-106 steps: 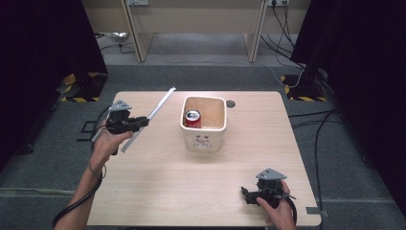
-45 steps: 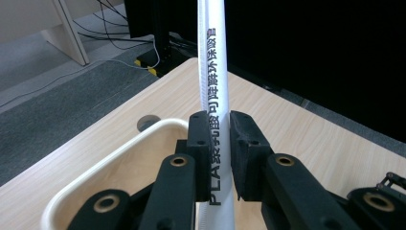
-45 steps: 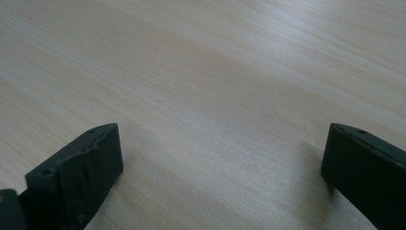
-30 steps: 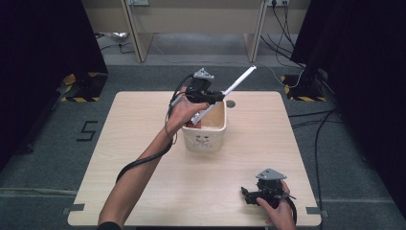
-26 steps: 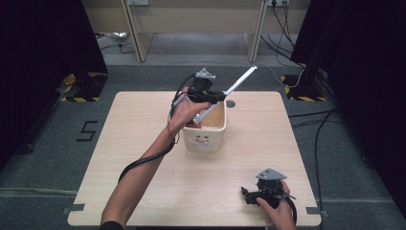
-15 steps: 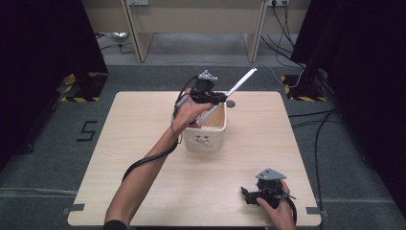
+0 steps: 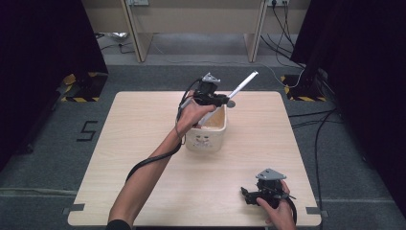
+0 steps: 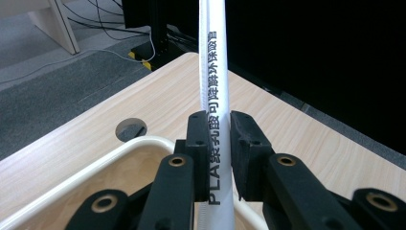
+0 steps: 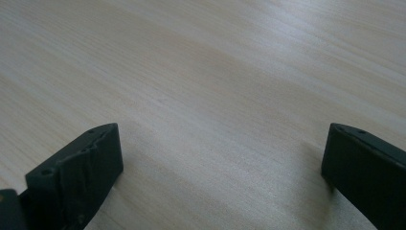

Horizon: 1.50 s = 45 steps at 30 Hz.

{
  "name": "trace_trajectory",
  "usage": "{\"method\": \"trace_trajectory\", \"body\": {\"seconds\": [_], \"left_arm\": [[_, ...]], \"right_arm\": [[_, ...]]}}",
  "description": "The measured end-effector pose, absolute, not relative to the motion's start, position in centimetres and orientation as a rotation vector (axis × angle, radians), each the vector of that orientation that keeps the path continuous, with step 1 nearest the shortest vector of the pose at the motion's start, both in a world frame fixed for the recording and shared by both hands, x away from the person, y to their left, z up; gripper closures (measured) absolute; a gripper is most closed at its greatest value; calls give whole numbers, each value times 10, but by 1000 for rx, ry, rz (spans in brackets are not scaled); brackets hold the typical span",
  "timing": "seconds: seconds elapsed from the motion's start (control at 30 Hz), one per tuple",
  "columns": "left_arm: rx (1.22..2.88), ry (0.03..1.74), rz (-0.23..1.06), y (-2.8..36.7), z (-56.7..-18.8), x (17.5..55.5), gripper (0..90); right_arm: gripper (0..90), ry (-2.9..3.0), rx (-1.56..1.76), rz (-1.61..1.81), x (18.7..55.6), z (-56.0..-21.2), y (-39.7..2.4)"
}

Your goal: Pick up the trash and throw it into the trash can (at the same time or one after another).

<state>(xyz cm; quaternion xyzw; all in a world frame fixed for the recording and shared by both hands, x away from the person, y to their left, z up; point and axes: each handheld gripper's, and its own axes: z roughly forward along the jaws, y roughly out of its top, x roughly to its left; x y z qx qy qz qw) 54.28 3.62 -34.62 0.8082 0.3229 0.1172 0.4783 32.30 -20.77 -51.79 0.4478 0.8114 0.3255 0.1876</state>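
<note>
- Gripping the wrapped straw [image 8: 214,86] between its two black jaws, the left tool [image 7: 216,99] holds it clenched at mid-length; in the left gripper view the pads press on the printed white sleeve from both sides.
- Compared with the high view of several seconds ago, when this tool hovered over the counter's 10 o'clock area with the straw aimed toward the bin, the left tool now stands above the bin's far rim, near the counter's 12 o'clock edge.
- Over the last second the straw's tilt has barely altered: its upper end points toward 2 o'clock, its lower end dips inside the bin [image 7: 207,142].
- The bin, a cream tub with a small face print on its near wall, sits just beyond the counter's centre; its rim curves below the jaws in the left gripper view [image 8: 95,158].
- A round cable hole [image 8: 131,129] in the counter lies just beyond that rim.
- Judgement: the carry seems finished, and the straw appears poised for release into the bin; letting go is the step remaining.
- The right tool [image 7: 246,194] rests on the counter [image 7: 143,120] near its 5 o'clock corner, jaws spread wide and grasping nothing; bare wood [image 9: 215,86] shows between them.
</note>
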Motion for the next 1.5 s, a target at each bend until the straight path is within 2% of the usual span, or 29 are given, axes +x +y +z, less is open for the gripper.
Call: {"method": "trace_trajectory", "body": {"seconds": [0.63,1.5], "left_arm": [[2017,851,295,39,-363,549,780],[2085,896,299,45,-364,549,787]], "right_arm": [[7,2287,1258,917,323,-518,-207],[7,2289,1251,917,323,-518,-208]]}}
